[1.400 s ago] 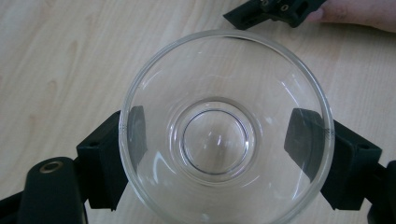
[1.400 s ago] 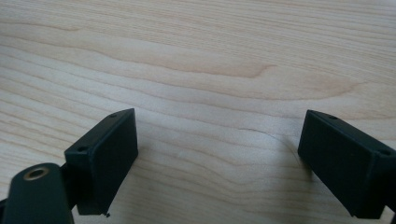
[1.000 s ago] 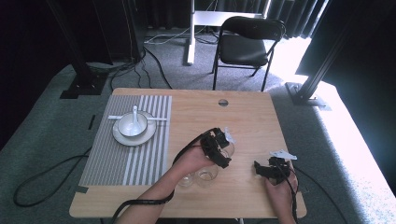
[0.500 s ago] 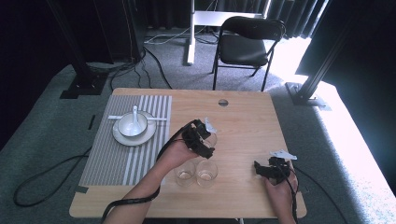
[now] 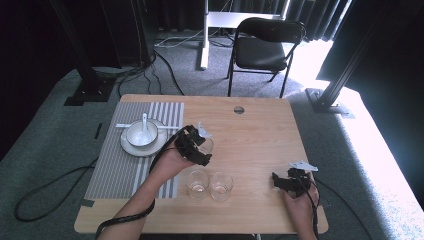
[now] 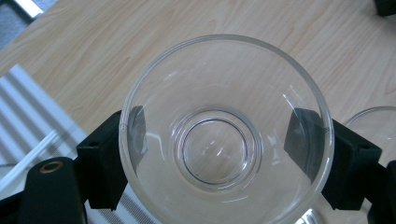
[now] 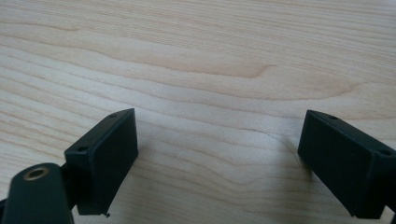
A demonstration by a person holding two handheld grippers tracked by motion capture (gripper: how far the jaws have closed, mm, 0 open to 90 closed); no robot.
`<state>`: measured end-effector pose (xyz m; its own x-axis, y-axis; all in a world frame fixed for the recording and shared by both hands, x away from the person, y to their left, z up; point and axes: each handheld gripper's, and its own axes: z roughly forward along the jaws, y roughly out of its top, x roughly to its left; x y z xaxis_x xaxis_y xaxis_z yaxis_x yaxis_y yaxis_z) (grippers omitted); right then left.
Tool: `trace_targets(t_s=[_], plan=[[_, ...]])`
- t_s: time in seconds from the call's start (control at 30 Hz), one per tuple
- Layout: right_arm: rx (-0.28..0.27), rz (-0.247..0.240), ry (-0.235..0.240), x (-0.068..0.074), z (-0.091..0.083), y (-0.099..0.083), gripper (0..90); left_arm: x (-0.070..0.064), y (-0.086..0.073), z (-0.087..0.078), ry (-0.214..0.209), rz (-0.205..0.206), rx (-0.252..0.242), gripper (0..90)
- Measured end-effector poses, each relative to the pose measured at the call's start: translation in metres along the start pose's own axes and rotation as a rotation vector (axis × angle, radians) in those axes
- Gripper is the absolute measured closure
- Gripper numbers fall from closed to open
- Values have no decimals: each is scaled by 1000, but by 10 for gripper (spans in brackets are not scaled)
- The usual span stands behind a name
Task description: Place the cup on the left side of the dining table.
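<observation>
A clear drinking glass (image 6: 219, 140) sits between the jaws of my left gripper (image 6: 226, 147), which is shut on its sides; I look down into it. In the high view, that gripper (image 5: 194, 145) holds the glass (image 5: 206, 145) above the table just right of the striped placemat (image 5: 125, 165). Two more clear glasses (image 5: 198, 184) (image 5: 221, 185) stand side by side near the front edge. Another glass rim (image 6: 376, 123) shows to the right. My right gripper (image 5: 289, 181) rests at the front right, open over bare wood (image 7: 219, 144).
A white plate (image 5: 131, 145) on the placemat carries a small white bowl (image 5: 141, 134) with a spoon (image 5: 145, 121). The wooden table (image 5: 255, 135) has a round hole (image 5: 239, 109) near its far edge. A black chair (image 5: 265, 45) stands beyond the table.
My left gripper has carried the glass leftward from right of the table's middle toward the placemat, uncovering the two standing glasses. The right gripper has stayed put.
</observation>
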<state>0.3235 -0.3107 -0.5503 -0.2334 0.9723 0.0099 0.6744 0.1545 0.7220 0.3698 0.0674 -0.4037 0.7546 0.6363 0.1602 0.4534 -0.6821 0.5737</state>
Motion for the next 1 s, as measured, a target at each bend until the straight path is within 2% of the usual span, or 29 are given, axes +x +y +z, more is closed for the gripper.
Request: trace_targets(t_s=[0.3, 0.63, 0.77, 0.87, 1.0], plan=[[0, 1, 0, 0, 0, 0, 114, 19, -21, -17, 36, -41, 4, 187], [1, 1, 0, 0, 0, 0, 114, 40, -55, -34, 71, -99, 18, 187], [2, 4, 1, 0, 0, 0, 115, 49, -73, -36, 72, -134, 26, 187], [2, 3, 1, 0, 0, 0, 114, 55, -84, -36, 89, -162, 29, 187], [2, 2, 0, 0, 0, 0, 114, 60, -94, -37, 96, -182, 33, 187]])
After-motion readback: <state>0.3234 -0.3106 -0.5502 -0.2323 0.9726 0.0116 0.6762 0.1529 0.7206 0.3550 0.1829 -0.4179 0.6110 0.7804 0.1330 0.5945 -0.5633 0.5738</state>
